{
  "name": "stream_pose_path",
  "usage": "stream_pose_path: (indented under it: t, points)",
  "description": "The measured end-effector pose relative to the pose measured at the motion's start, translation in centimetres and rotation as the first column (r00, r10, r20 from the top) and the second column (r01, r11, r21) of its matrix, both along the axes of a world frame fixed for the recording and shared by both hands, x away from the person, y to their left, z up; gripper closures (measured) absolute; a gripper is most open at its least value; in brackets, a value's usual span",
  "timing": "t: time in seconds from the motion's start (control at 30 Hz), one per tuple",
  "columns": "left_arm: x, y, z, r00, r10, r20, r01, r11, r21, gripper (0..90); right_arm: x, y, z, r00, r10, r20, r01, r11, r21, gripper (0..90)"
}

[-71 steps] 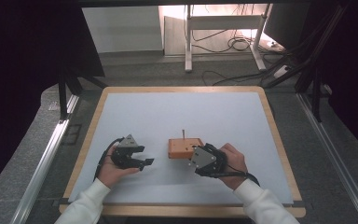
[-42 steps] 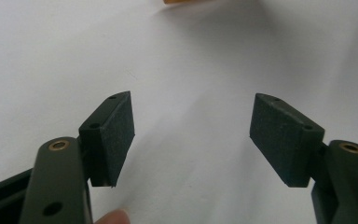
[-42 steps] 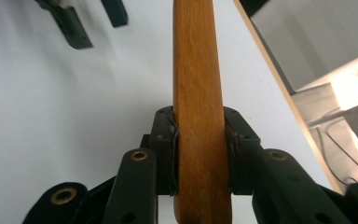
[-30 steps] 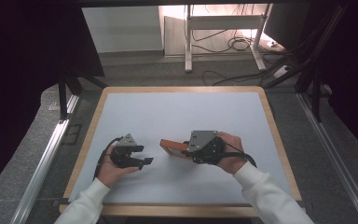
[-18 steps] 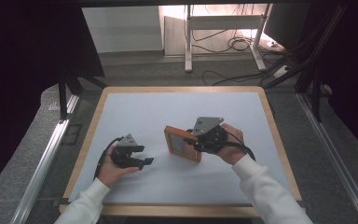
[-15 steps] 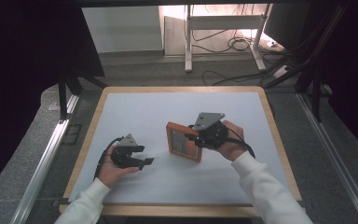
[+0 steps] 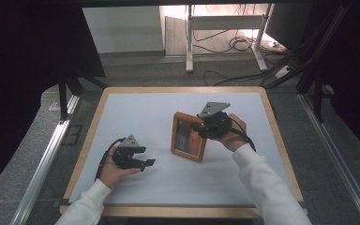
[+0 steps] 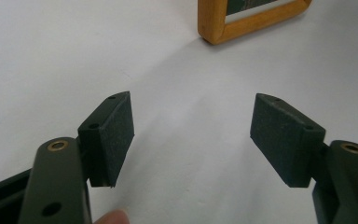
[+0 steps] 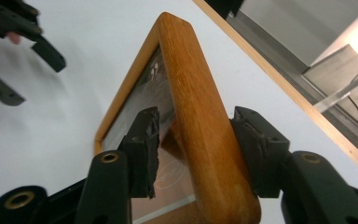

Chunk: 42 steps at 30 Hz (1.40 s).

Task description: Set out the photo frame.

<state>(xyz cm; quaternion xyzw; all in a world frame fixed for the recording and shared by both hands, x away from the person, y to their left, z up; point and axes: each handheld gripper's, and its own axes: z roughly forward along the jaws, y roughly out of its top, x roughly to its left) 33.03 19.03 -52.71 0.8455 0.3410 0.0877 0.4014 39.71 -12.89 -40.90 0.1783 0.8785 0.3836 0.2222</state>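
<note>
1. At the left of the high view, the person's left hand [image 7: 110, 171] rests low on the white desk [image 7: 136, 117], and the left hand-held gripper [image 7: 146, 162] points toward the middle of it.
2. In the left gripper view, the left hand-held gripper [image 8: 192, 135] has its jaws set wide apart with nothing between them; bare white desk shows in the gap, and a fingertip peeks in at the bottom edge.
3. Near the desk's middle stands a wooden picture frame [image 7: 189, 136], propped on one edge and leaning, well apart from the left hand-held gripper. Its lower corner [image 8: 223, 28] shows at the top of the left gripper view.
4. The panel inside the frame is dark above and reddish below. The right gripper view shows a faint white mark near the top of the glass and a round printed mark lower down, both too blurred to read; no brand or wording can be made out.
5. To the frame's right, the right hand-held gripper [image 7: 201, 129] reaches its right edge, carried by the right hand [image 7: 232, 133].
6. In the right gripper view, the right hand-held gripper [image 9: 198, 149] straddles the frame's wooden rail [image 9: 200, 130]. Its jaws have just been opening: the right pad lies against the wood, while the left pad sits over the glass with a slight gap, so the grip looks slack.
</note>
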Motion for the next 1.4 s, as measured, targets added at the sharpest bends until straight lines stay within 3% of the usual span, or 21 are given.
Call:
stream_pose_path:
  t: [0.17, 0.27, 0.4, 0.53, 0.63, 0.73, 0.83, 1.0, 1.13, 1.27, 1.33, 1.4]
  points:
    - [0.1, 0.1, 0.0, 1.0000, 0.002, -0.007, -0.002, 1.0000, -0.002, 29.3, 0.9, -0.3, -0.4, 0.9996, -0.026, -0.010, 0.026, 1.000, 0.001, 47.3]
    - [0.1, 0.1, 0.0, 1.0000, 0.002, -0.007, -0.002, 1.0000, -0.002, 29.3, 1.3, -0.6, -0.7, 0.9992, -0.033, -0.024, 0.033, 0.999, 0.029, 46.7]
    - [0.0, 0.1, 0.0, 1.0000, 0.007, -0.003, -0.007, 1.0000, -0.002, 29.3, 1.1, -0.7, -0.6, 0.9987, -0.051, -0.007, 0.051, 0.998, 0.046, 38.6]
    - [0.1, 0.0, 0.0, 0.9998, 0.015, 0.013, -0.016, 0.9999, 0.002, 29.6, -0.1, -1.7, 0.1, 0.9944, -0.106, 0.006, 0.105, 0.988, 0.114, 28.9]
    - [0.3, -0.2, 0.0, 0.9992, 0.033, 0.022, -0.033, 0.9994, -0.003, 30.3, -1.3, -3.2, 0.2, 0.9921, -0.125, -0.010, 0.125, 0.977, 0.173, 27.5]
    - [0.6, -0.6, -0.1, 0.9989, 0.044, 0.013, -0.044, 0.9990, 0.001, 30.7, -2.6, -5.2, -0.4, 0.9893, -0.138, -0.047, 0.145, 0.964, 0.221, 26.7]
    - [1.1, -1.2, 0.0, 0.9991, 0.042, 0.006, -0.042, 0.9991, 0.005, 29.8, -4.1, -7.1, -1.4, 0.9830, -0.157, -0.095, 0.178, 0.945, 0.274, 26.6]
    - [2.0, -2.1, 0.4, 0.9989, 0.045, 0.008, -0.045, 0.9989, -0.010, 31.0, -6.2, -9.1, -3.0, 0.9789, -0.164, -0.122, 0.192, 0.940, 0.281, 26.6]
    - [3.0, -3.0, 0.5, 0.9995, 0.029, 0.015, -0.029, 0.9996, -0.002, 44.7, -7.3, -10.2, -4.4, 0.9731, -0.180, -0.144, 0.215, 0.935, 0.284, 26.5]
    - [4.4, -4.2, 0.7, 0.9997, 0.012, 0.019, -0.012, 0.9999, 0.004, 75.4, -7.9, -10.7, -5.8, 0.9679, -0.194, -0.160, 0.230, 0.941, 0.250, 26.4]
    - [5.3, -4.9, 0.7, 0.9999, 0.006, 0.013, -0.006, 1.0000, 0.005, 86.0, -8.1, -10.9, -6.2, 0.9653, -0.202, -0.165, 0.239, 0.940, 0.243, 26.4]
    - [5.9, -5.6, 0.6, 0.9999, 0.007, 0.010, -0.007, 0.9999, 0.011, 89.4, -8.2, -11.1, -6.4, 0.9646, -0.210, -0.160, 0.244, 0.940, 0.238, 26.4]
